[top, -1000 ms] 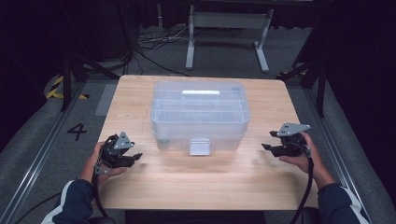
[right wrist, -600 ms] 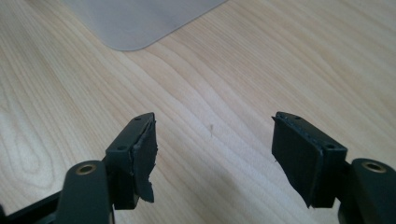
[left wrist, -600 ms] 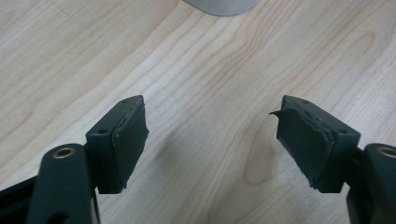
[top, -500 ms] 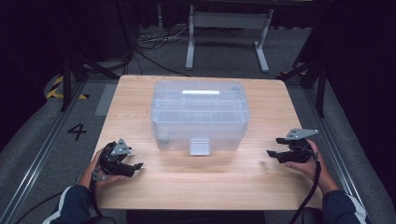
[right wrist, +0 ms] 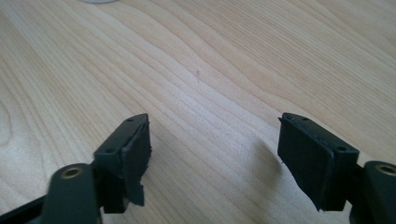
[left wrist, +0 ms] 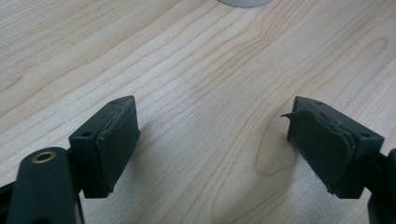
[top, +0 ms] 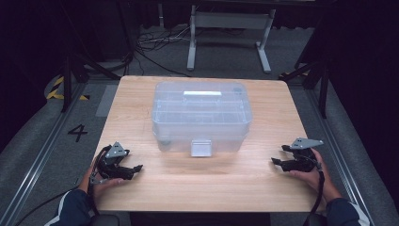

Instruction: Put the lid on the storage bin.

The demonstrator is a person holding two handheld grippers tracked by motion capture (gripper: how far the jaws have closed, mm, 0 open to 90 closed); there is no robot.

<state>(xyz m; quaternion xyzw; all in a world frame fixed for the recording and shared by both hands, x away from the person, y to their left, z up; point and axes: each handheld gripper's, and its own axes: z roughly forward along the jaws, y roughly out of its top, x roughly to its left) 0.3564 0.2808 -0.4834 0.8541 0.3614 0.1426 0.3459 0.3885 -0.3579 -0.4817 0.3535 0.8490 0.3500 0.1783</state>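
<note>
A clear plastic box [top: 201, 113] with a lid stands in the middle of the wooden table [top: 136, 99], its front latch [top: 201, 147] facing the person. My left gripper [top: 135, 170] rests low over the table's near left part, pointing right toward the middle. Its jaws have just been opening and stand wide in the left gripper view [left wrist: 212, 128], with bare wood between the pads [left wrist: 114, 140]. My right gripper [top: 279, 156] sits near the right edge and points left. Its jaws have also just been opening [right wrist: 215, 140], with nothing between them.
A strip of bare table lies between the two grippers in front of the box. Behind the table a metal stand [top: 230, 28] and cables [top: 155, 44] are on the floor. A "4" mark [top: 77, 133] and striped tape [top: 59, 87] lie at left.
Both hands have drawn back toward the near edge and sunk toward the tabletop. Both pairs of jaws stand wider apart than before. The box has not moved.
</note>
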